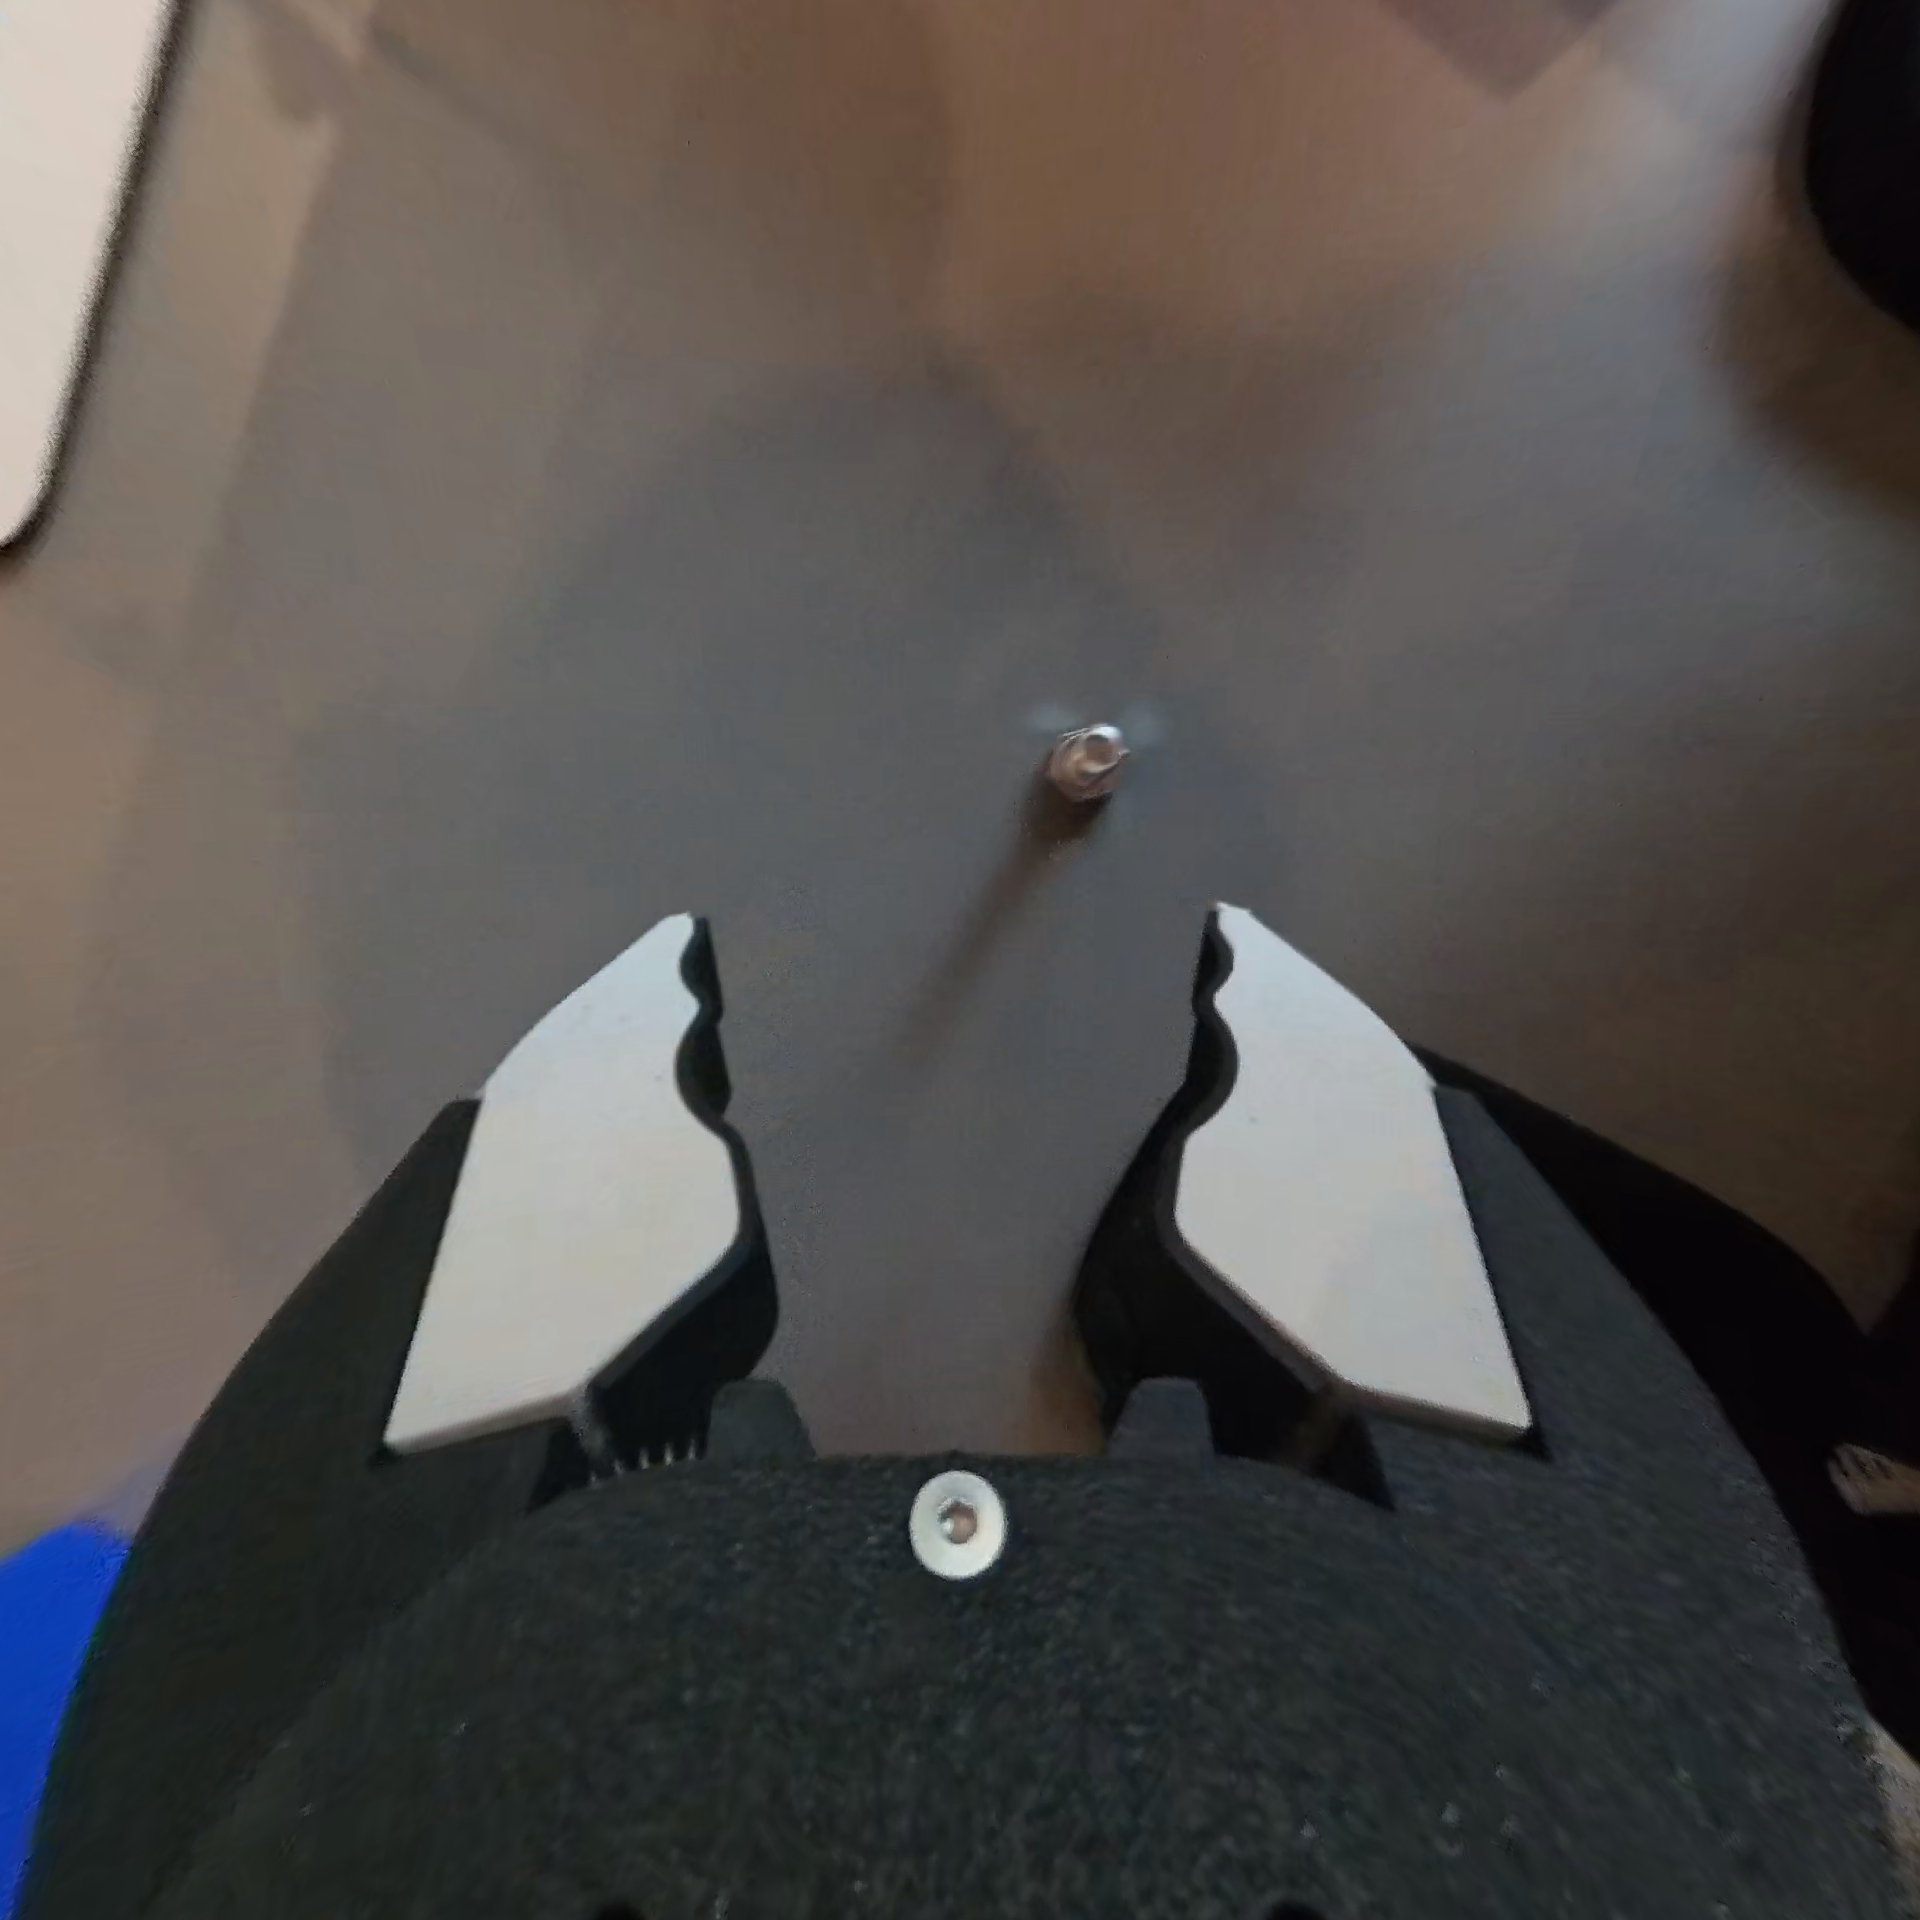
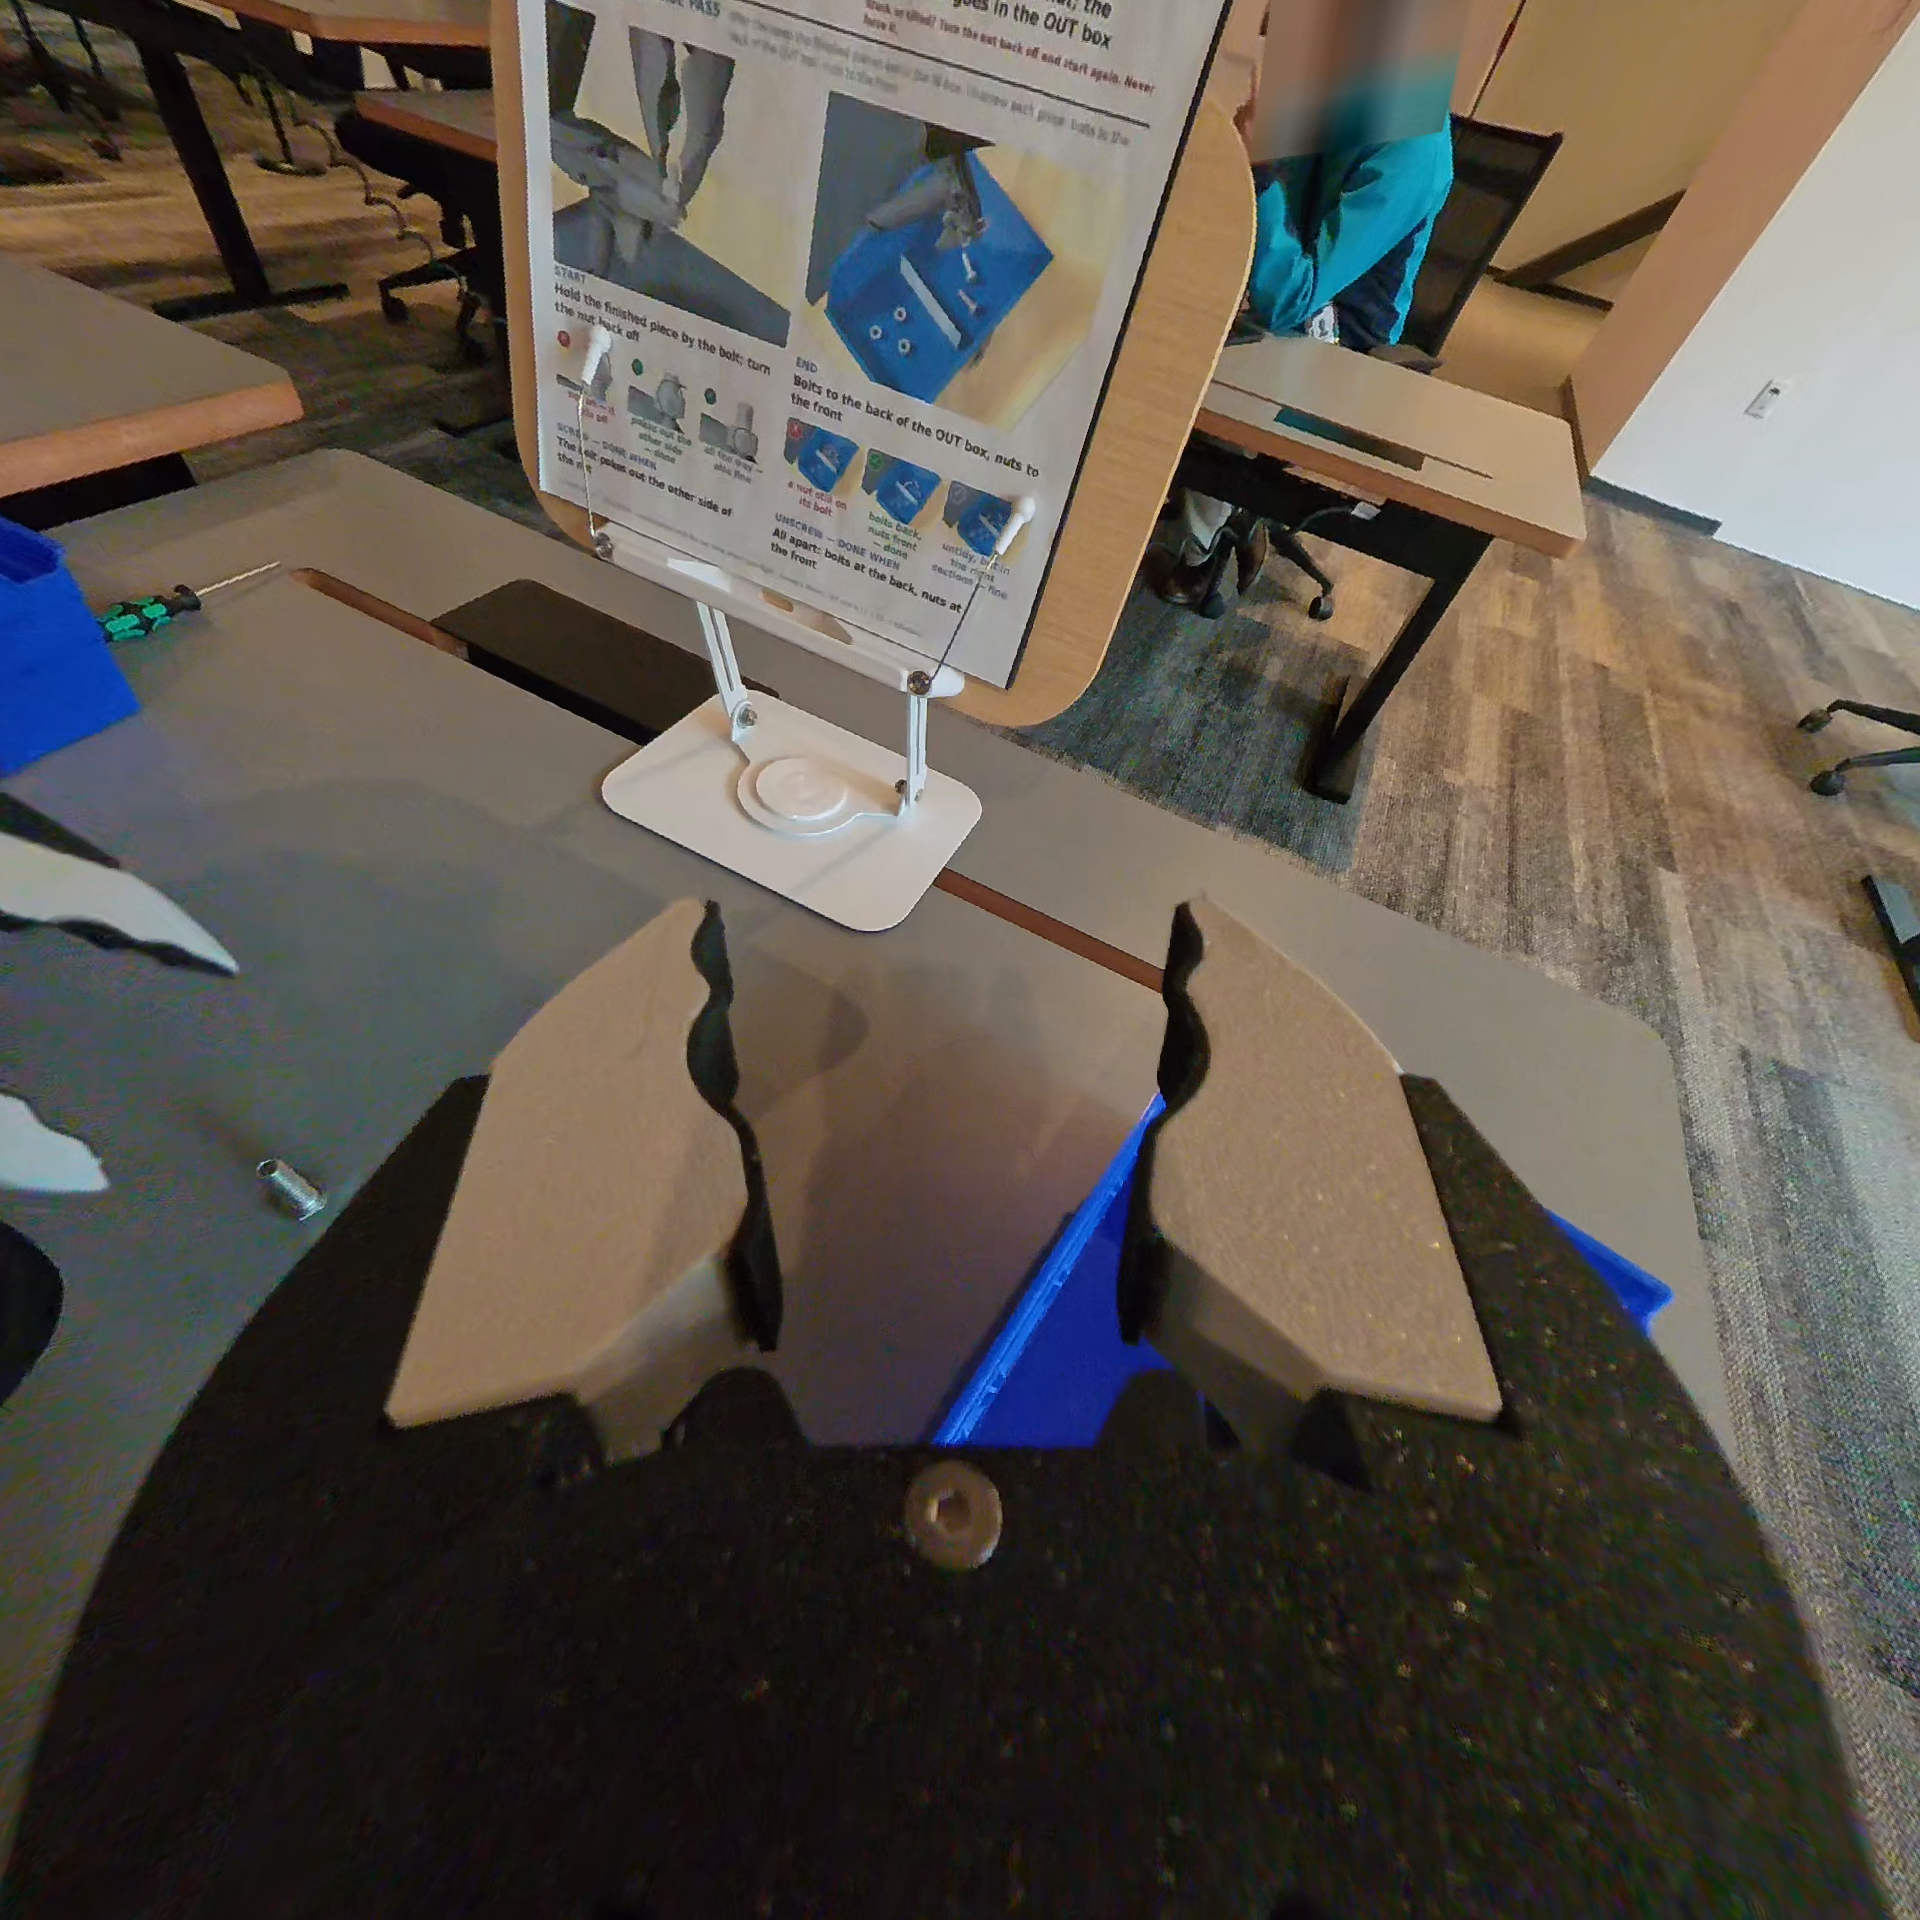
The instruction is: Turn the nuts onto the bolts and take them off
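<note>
Left gripper jaws spread, empty, above grey worktop; bolt with nut lies on worktop ahead of jaws, untouched; right wrist view shows same piece at far left near left gripper's fingertips; right gripper jaws spread, empty, over blue box; only this view shows instruction board on white stand, screwdriver.

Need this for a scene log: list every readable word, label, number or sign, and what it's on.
Instruction sheet on the wooden board above the white stand: printed headings and captions, partly legible; I don't transcribe writing.
White tag at the left wrist view's right edge: too blurred to read.
Elsewhere: none visible.
</note>
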`<action>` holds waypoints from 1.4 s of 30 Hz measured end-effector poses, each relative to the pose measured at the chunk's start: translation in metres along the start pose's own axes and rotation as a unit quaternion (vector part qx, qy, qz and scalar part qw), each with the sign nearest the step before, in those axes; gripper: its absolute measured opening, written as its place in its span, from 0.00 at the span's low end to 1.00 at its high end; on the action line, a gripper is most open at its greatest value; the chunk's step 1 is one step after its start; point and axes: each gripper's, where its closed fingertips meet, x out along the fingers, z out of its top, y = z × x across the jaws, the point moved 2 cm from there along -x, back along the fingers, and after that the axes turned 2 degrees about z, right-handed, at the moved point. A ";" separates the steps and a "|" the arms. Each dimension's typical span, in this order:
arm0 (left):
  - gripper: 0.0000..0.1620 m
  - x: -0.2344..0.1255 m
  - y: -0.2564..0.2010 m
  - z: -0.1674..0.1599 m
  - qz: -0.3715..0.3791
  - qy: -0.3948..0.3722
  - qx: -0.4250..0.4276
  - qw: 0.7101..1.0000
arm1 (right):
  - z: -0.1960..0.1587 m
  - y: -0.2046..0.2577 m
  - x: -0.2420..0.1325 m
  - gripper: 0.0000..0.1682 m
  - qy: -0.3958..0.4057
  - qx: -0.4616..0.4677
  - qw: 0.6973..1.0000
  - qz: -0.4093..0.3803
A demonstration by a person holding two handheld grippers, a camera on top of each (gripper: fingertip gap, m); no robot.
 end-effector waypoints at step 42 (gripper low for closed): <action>0.32 -0.110 0.271 -0.309 0.095 0.149 -0.370 0.912 | -0.021 0.008 0.033 0.50 0.089 -0.040 0.995 -0.018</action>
